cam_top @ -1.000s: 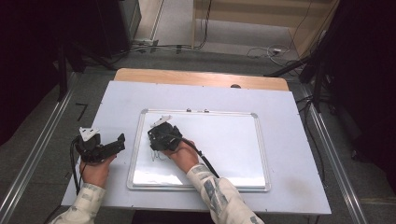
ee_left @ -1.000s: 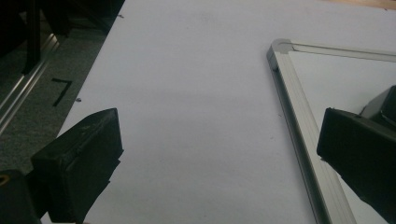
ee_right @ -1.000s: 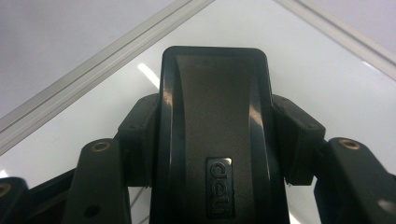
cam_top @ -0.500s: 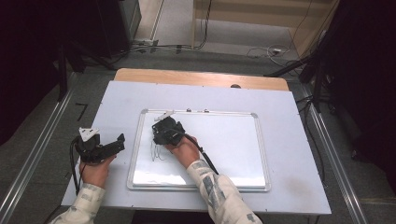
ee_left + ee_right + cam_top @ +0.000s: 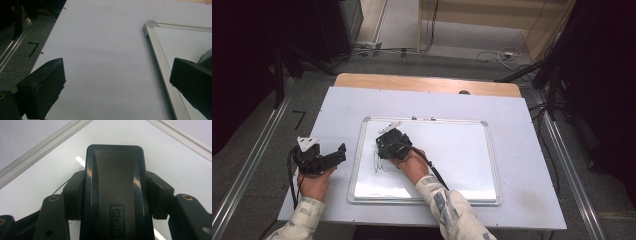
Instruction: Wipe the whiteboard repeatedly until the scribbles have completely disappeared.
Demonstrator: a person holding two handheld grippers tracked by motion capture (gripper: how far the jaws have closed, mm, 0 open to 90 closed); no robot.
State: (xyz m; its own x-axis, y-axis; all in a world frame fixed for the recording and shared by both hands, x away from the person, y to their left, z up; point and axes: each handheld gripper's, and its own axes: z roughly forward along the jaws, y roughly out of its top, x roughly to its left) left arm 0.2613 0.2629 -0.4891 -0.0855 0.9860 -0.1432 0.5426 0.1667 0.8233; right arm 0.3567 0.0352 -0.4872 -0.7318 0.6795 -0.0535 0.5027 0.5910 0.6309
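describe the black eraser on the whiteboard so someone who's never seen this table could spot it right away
On the white table lies a silver-framed whiteboard. Over its left part, the right tongs clamp a black whiteboard eraser from both sides. It is a rounded black plastic block with a raised logo on its back, right beside thin dark marker scribbles.

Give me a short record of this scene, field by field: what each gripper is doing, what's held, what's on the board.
Surface: white table
Board: whiteboard, silver-framed, lying flat
Right gripper: over the board's left part, shut on a black eraser
Eraser: flat black block with an embossed logo, clamped between both jaws
Marks: thin pen lines beside the right gripper
Left gripper: open, nothing between its jaws, on the table left of the board
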